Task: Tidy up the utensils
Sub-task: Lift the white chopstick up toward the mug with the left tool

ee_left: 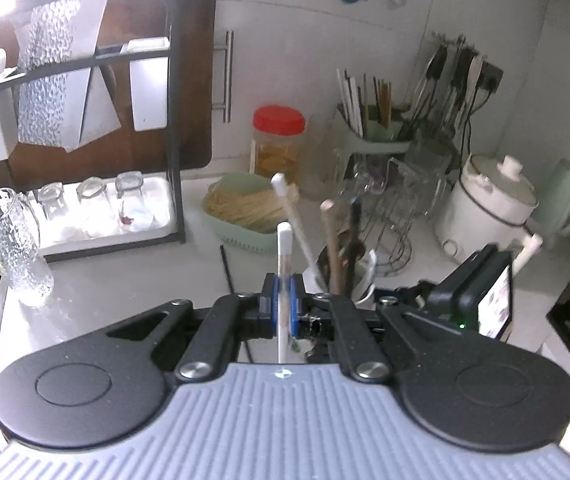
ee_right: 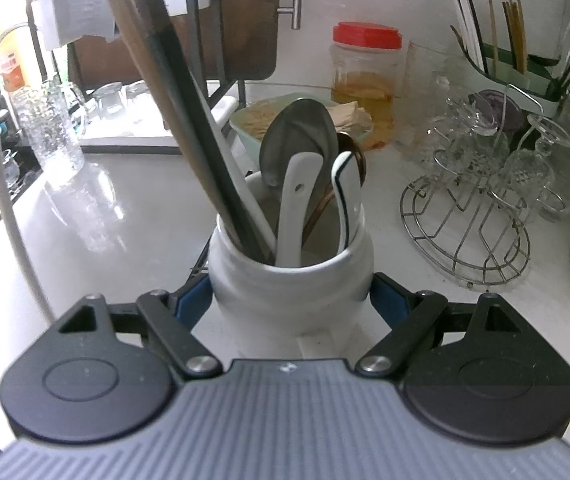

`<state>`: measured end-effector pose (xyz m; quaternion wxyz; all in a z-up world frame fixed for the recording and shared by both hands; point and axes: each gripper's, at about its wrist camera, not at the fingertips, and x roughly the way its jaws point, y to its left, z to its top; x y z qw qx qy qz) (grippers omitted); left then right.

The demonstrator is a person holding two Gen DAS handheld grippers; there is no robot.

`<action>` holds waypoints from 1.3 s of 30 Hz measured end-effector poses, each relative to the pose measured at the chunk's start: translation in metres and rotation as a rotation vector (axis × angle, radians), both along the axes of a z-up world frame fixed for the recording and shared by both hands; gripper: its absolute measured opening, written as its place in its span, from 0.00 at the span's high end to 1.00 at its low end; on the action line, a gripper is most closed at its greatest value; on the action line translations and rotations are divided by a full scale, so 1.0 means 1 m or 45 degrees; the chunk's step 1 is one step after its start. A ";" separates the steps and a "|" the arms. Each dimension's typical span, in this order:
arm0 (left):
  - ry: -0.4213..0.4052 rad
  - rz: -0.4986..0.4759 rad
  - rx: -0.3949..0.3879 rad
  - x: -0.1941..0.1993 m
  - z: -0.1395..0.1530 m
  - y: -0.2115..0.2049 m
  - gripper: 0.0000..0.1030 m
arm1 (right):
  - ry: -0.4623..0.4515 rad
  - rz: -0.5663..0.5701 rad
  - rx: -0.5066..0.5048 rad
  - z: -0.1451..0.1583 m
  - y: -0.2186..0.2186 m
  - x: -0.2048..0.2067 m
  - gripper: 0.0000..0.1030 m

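The white jar (ee_right: 291, 276) is looking like glazed ceramic, smooth and softly glossy. Inside it, a steel spoon (ee_right: 299, 138) is showing a dull brushed sheen, while the white spoon (ee_right: 297, 208) beside it is gleaming like porcelain. The counter (ee_right: 125, 208) is shining smooth and white, mirroring the light. The pale chopstick (ee_left: 284, 276) is appearing matt and plastic-like between blue rubbery pads. The wire stand (ee_right: 465, 232) is glinting as bare metal, and the textured glass (ee_left: 11, 248) is sparkling, clear and pebbled.
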<state>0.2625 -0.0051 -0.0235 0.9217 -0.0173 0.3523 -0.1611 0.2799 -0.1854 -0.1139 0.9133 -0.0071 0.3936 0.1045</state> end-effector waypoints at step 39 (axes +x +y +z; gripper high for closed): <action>-0.439 -0.161 -0.006 0.009 0.162 -0.034 0.94 | -0.035 -0.002 0.022 -0.002 -0.002 -0.003 0.15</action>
